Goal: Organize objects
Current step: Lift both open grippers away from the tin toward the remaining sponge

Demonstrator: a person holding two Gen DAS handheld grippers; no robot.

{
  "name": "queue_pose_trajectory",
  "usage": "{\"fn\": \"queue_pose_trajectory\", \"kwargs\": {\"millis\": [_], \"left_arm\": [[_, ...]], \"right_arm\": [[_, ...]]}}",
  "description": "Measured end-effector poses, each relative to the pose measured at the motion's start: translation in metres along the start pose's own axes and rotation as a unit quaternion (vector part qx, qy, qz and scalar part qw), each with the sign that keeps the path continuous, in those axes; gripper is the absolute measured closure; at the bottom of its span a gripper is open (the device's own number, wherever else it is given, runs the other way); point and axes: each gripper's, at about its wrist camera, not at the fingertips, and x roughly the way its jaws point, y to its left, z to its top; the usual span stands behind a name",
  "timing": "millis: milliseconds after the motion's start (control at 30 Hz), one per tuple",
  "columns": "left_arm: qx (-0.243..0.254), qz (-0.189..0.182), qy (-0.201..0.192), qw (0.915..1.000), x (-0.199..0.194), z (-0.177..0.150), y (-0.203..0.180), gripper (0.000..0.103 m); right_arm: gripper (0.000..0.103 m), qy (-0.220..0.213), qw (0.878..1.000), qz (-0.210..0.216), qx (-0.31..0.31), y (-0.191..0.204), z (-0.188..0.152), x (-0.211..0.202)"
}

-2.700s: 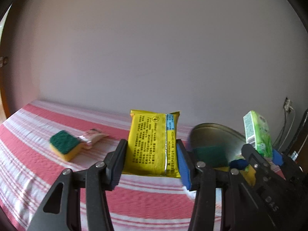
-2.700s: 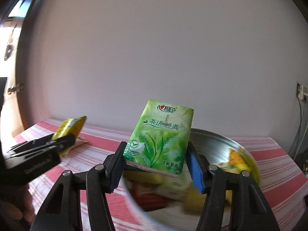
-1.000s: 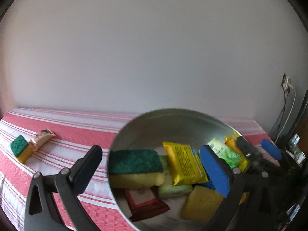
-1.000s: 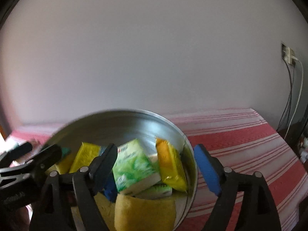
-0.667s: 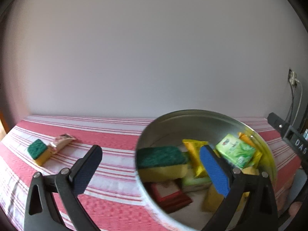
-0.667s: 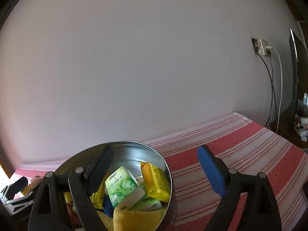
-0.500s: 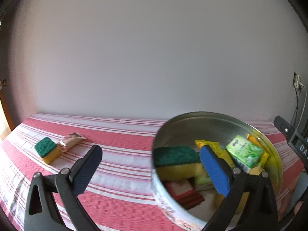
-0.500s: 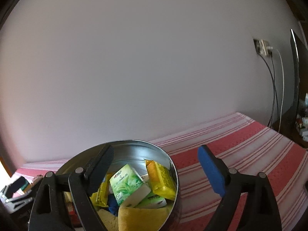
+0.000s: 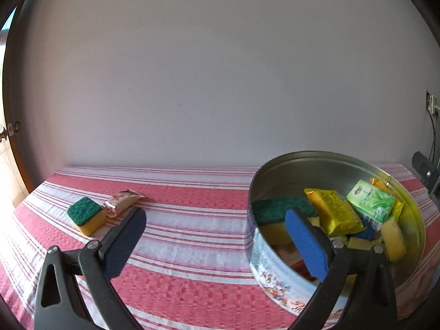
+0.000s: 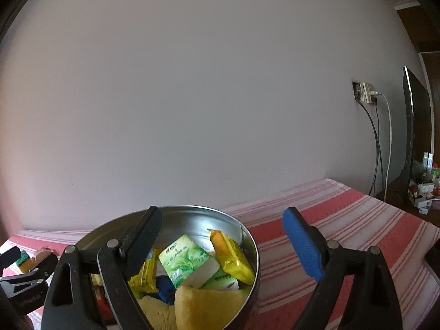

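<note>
I am holding my left gripper [image 9: 214, 240] above a red-and-white striped tablecloth [image 9: 178, 247], its jaws standing wide apart with nothing between them. Just to its right, a round metal tin [image 9: 277, 272] is sitting on the cloth, filled with packets and sponges: a yellow packet [image 9: 334, 214], a green tissue pack [image 9: 371, 200] and a green-topped sponge [image 9: 275, 210] (all lying loosely, leaning on one another). Well apart on the left, a second sponge [image 9: 86, 216] is resting on the cloth, touching a small pinkish wrapper [image 9: 123, 199]. My right gripper [image 10: 222, 244] is hovering by the tin [image 10: 233, 222], its jaws also gaping and gripping nothing. The tissue pack [image 10: 187, 261] is lying tilted inside.
</note>
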Motion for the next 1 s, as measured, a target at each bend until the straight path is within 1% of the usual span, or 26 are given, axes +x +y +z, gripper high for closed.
{"fn": "queue_pose_trajectory", "kwargs": {"millis": [67, 333, 533, 733, 1000], "left_arm": [[0.002, 0.003, -0.002, 1.0, -0.002, -0.001, 0.001, 0.0], [-0.003, -0.004, -0.002, 1.0, -0.003, -0.006, 0.013, 0.0], [-0.008, -0.005, -0.002, 1.0, -0.007, -0.009, 0.026, 0.001], [-0.021, 0.003, 0.001, 0.9998, -0.005, -0.011, 0.047, 0.001], [-0.021, 0.023, 0.004, 0.9995, -0.001, -0.011, 0.08, 0.001]], "right_arm": [[0.012, -0.003, 1.0, -0.003, 0.006, 0.0, -0.001, -0.005], [0.012, -0.001, 1.0, -0.018, 0.022, 0.005, -0.009, -0.021], [0.012, -0.004, 1.0, -0.017, 0.018, 0.02, -0.012, -0.035], [0.012, -0.003, 1.0, 0.004, 0.008, 0.049, -0.018, -0.044], [0.012, 0.004, 0.999, 0.037, -0.009, 0.092, -0.027, -0.047]]}}
